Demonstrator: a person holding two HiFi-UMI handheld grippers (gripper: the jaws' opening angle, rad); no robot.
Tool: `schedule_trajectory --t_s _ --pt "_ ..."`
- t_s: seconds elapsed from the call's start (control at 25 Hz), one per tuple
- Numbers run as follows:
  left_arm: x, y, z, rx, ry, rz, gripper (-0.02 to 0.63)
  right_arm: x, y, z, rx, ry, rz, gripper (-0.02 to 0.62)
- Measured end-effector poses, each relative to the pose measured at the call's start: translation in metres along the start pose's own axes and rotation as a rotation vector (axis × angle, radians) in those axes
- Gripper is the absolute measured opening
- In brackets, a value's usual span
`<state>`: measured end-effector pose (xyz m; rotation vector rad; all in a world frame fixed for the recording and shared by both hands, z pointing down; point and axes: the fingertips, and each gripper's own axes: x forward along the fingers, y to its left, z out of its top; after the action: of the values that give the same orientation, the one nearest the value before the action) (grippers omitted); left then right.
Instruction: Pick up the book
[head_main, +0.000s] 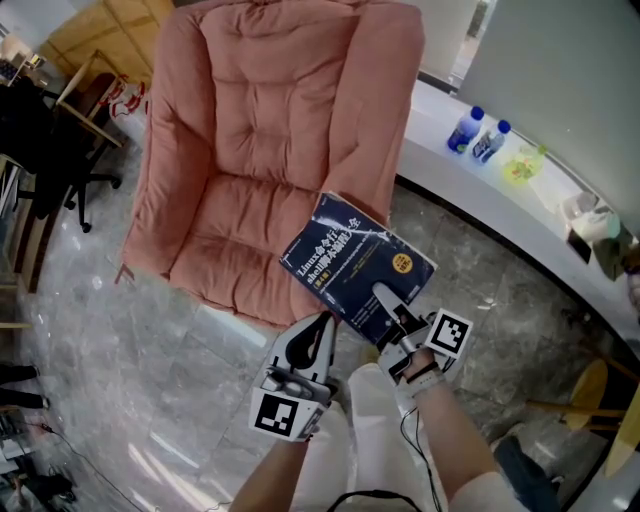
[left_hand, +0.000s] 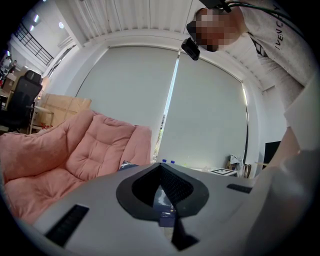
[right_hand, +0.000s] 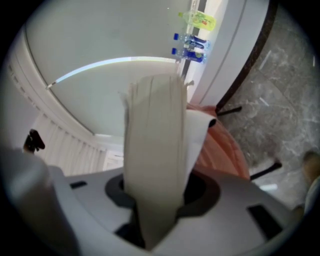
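A dark blue paperback book (head_main: 355, 265) with white and yellow print hangs in the air over the front edge of a pink cushioned armchair (head_main: 260, 150). My right gripper (head_main: 388, 308) is shut on its near right corner, one pale finger lying over the cover. In the right gripper view the book's cream page edge (right_hand: 155, 150) stands upright between the jaws and fills the gap. My left gripper (head_main: 322, 325) is shut, its tips meeting at the book's lower left edge with nothing seen between them. In the left gripper view a book corner (left_hand: 127, 164) peeks over the closed fingers (left_hand: 150, 185).
Grey marble floor lies under the armchair (left_hand: 75, 155). A curved white ledge (head_main: 500, 210) at the right carries two blue-capped bottles (head_main: 478, 135) and a green item (head_main: 522, 165). A dark office chair (head_main: 60, 150) and wooden furniture stand at the far left.
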<state>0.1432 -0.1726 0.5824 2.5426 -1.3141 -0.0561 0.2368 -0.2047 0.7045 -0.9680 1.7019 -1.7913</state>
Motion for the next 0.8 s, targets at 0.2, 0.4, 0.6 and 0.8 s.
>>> schedule_trajectory --t_s 0.2,0.4,0.6,0.8 --pt "-0.001 0.001 0.001 0.010 0.001 -0.002 0.017 -0.003 0.005 -0.001 0.022 0.000 0.026 0.175" --pt "-0.001 0.003 0.006 0.007 -0.009 -0.004 0.017 0.001 0.013 0.000 0.031 0.001 0.043 0.175" --pt "-0.005 0.004 0.008 0.003 -0.004 0.004 0.017 0.000 0.023 -0.001 0.038 0.004 0.066 0.175" --pt "-0.002 0.006 0.015 0.018 -0.022 -0.004 0.017 0.002 0.031 -0.002 0.032 0.008 0.075 0.175"
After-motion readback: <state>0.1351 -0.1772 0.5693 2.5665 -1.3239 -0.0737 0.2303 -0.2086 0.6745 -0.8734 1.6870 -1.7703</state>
